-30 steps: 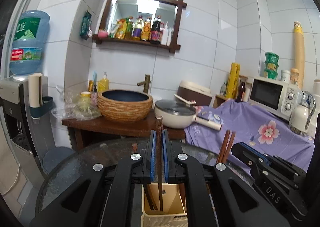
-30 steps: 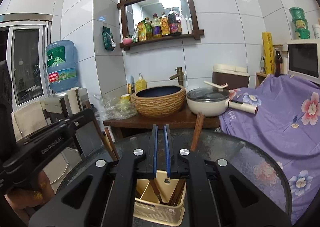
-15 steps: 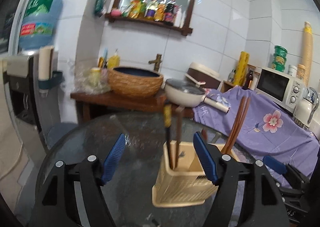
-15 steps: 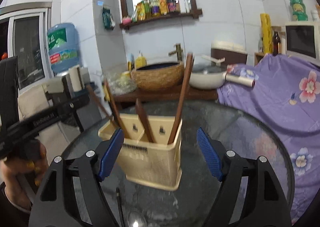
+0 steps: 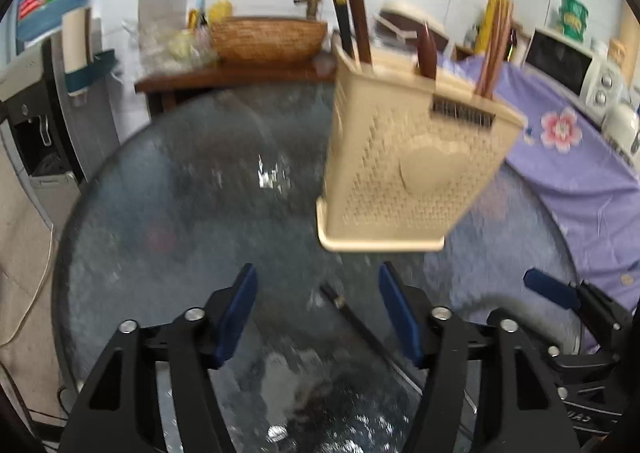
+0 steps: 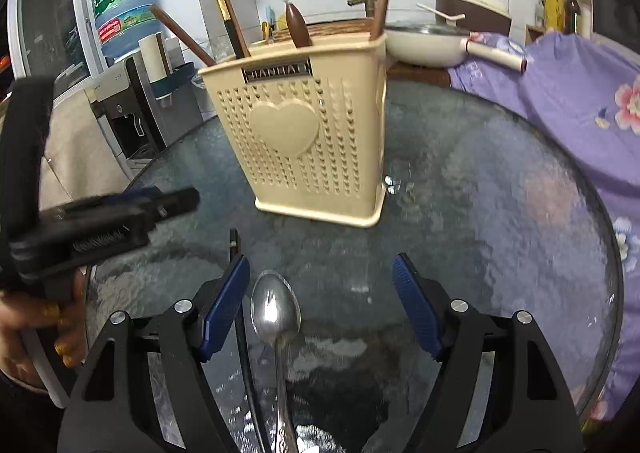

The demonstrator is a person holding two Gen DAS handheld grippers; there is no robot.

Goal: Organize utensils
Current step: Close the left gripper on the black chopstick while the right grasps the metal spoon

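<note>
Left gripper (image 5: 316, 309): jaws spread wide, nothing held; above the glass table (image 5: 192, 189).
Right gripper (image 6: 320, 301): jaws spread wide, nothing held.
Utensil holder (image 6: 304, 141): beige, perforated, upright on the table beyond both grippers; chopsticks (image 6: 232, 23) and wooden handles stand inside.
Spoon (image 6: 276, 313): metal, flat on the glass between the right fingers, nearer the left one.
Loose chopstick (image 5: 356, 323): dark, flat on the glass before the holder.
</note>
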